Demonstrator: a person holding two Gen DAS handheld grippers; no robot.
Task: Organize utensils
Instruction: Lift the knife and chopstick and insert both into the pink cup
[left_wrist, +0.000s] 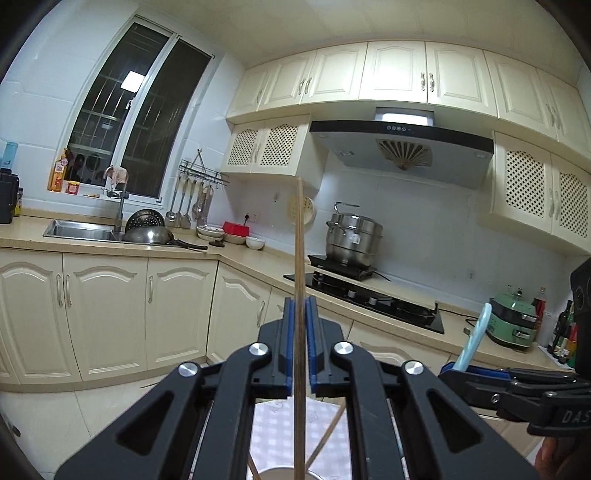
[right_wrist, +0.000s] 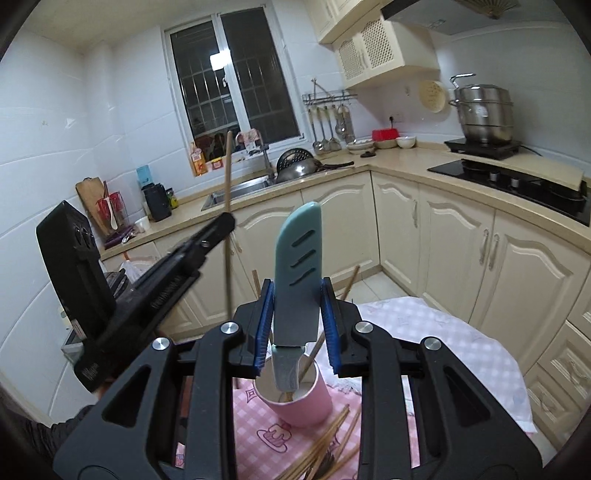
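My left gripper (left_wrist: 300, 321) is shut on a single wooden chopstick (left_wrist: 299, 258), held upright above the rim of a cup (left_wrist: 284, 473). My right gripper (right_wrist: 297, 314) is shut on a teal-sheathed knife (right_wrist: 297, 258), held upright with its handle end just over the pink cup (right_wrist: 299, 397). The cup stands on the pink-checked tablecloth (right_wrist: 258, 417) and holds some chopsticks. Several loose chopsticks (right_wrist: 325, 454) lie on the cloth in front of the cup. The left gripper (right_wrist: 221, 225) with its chopstick (right_wrist: 228, 166) shows to the left in the right wrist view. The knife (left_wrist: 476, 339) shows at right in the left wrist view.
The small table (right_wrist: 461, 343) stands in a kitchen with cream cabinets (right_wrist: 443, 229) close behind it. A sink (left_wrist: 79, 229), a stove (left_wrist: 369, 299) and a steel pot (left_wrist: 351, 236) are on the far counter.
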